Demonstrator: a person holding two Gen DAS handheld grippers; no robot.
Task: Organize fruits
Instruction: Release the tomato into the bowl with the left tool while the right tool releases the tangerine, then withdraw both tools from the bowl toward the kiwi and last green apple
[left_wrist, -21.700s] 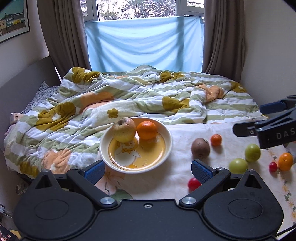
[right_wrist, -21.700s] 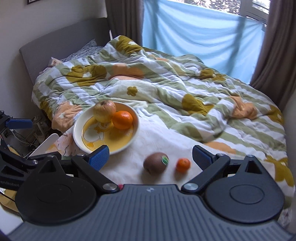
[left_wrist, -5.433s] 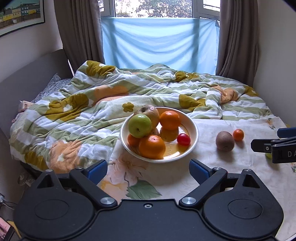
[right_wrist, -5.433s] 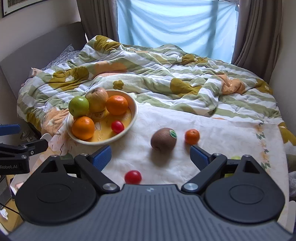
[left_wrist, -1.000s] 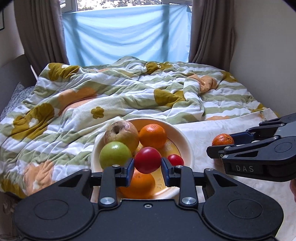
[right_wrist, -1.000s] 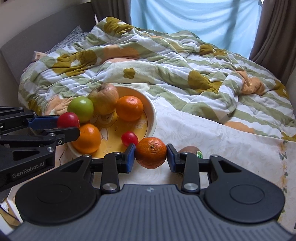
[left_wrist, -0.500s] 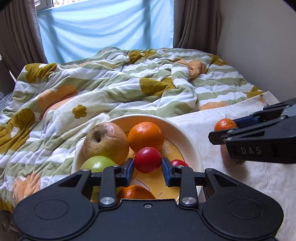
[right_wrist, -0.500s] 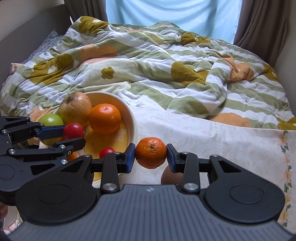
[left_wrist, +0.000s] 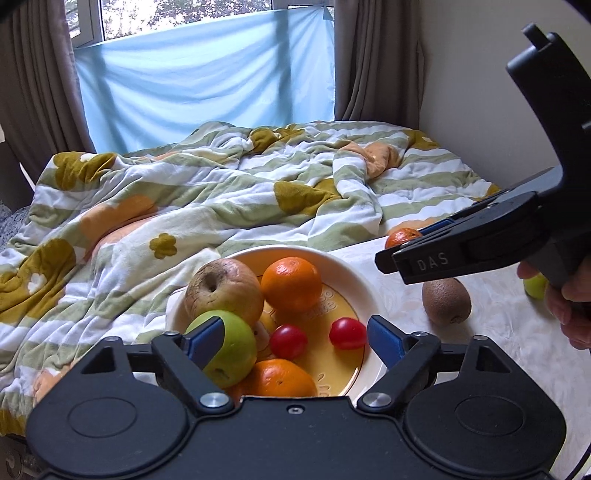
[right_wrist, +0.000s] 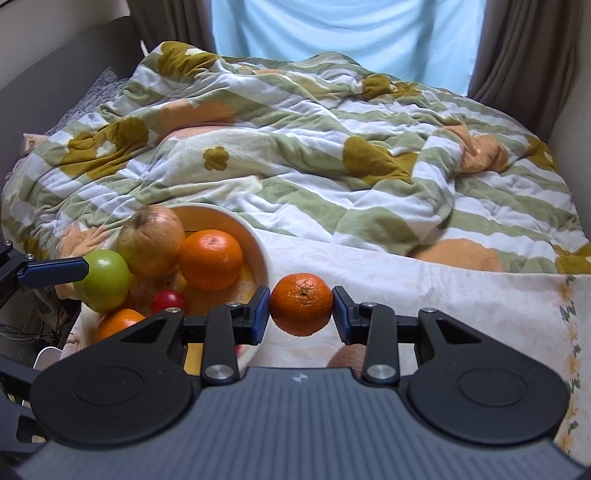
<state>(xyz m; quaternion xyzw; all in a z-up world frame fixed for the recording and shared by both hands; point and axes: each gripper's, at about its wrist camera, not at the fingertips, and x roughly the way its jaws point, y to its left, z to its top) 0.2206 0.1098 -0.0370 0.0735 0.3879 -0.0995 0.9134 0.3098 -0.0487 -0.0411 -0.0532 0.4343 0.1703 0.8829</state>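
We are holding the right gripper (right_wrist: 301, 317) clamped on a small round orange mandarin (right_wrist: 301, 303), lifted just beside the rim of the wide cream-and-yellow ceramic bowl (left_wrist: 354, 271). The left gripper (left_wrist: 295, 338) is hanging over that bowl with its jaws spread wide and nothing between them; two small red tomatoes (left_wrist: 288, 341) are lying on the bowl floor below, beside a green apple (left_wrist: 231, 345), a russet apple (left_wrist: 223, 290) and two oranges (left_wrist: 291, 284). We are judging the step to be delivery of the mandarin. The next move calls for carrying it over the rim to a free spot, then releasing. A brown kiwi (left_wrist: 447, 301) and a pale green fruit (left_wrist: 535, 286) are lying on the white floral cloth (left_wrist: 498, 332), not yet gathered.
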